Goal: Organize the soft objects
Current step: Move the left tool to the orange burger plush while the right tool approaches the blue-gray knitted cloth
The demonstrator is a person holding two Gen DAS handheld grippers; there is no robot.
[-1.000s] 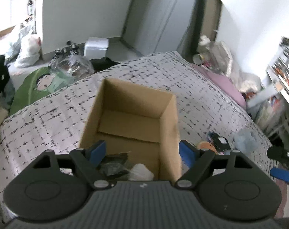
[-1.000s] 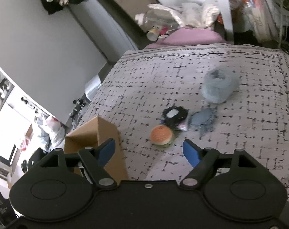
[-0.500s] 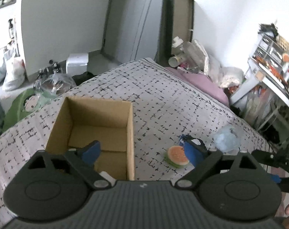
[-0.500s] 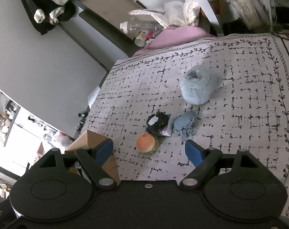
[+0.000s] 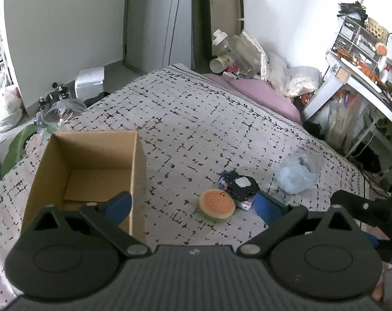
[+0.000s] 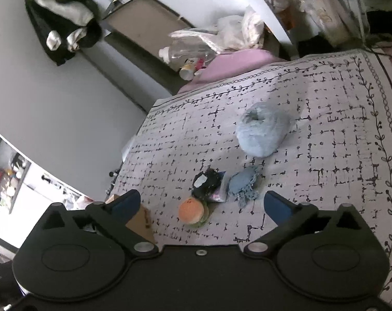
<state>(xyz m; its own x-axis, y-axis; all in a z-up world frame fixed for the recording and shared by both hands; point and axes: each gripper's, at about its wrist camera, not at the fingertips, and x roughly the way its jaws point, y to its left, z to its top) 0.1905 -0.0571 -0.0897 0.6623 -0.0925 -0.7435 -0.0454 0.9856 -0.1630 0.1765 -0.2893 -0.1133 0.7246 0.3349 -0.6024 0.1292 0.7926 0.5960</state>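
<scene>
Left wrist view first: the left tongs (image 5: 193,206) stand wide with nothing between the blue pads, and they are opening at this moment. Just beyond their left pad sits the cardboard box (image 5: 137,181), open at the top; the part of its floor that shows looks bare, though the nearest corner is hidden behind the tongs, so whether anything is packed already cannot be told. Ahead and a little right of centre, close beyond the tips, lies the burger toy (image 5: 216,205) on the bed (image 5: 185,119). Touching it on the far side is a black soft thing (image 5: 241,186) resting on a flat packet, and farther right sits the pale blue fluffy ball (image 5: 297,176).

From the right wrist view, the right tongs (image 6: 201,203) are also empty and opening. The burger toy (image 6: 191,210) lies almost between the tips, slightly left of the middle. Just past it sits the black soft thing (image 6: 206,182), with a small blue fringed cloth (image 6: 244,185) beside it toward the right pad. The fluffy ball (image 6: 262,132) lies well beyond, a bit right. A corner of the box (image 6: 143,220) shows behind the left pad.

Judging from this, the sorting looks far from done: four soft things are on the bedspread outside the box, and the burger toy seems the nearest candidate for either pair of tongs.
</scene>
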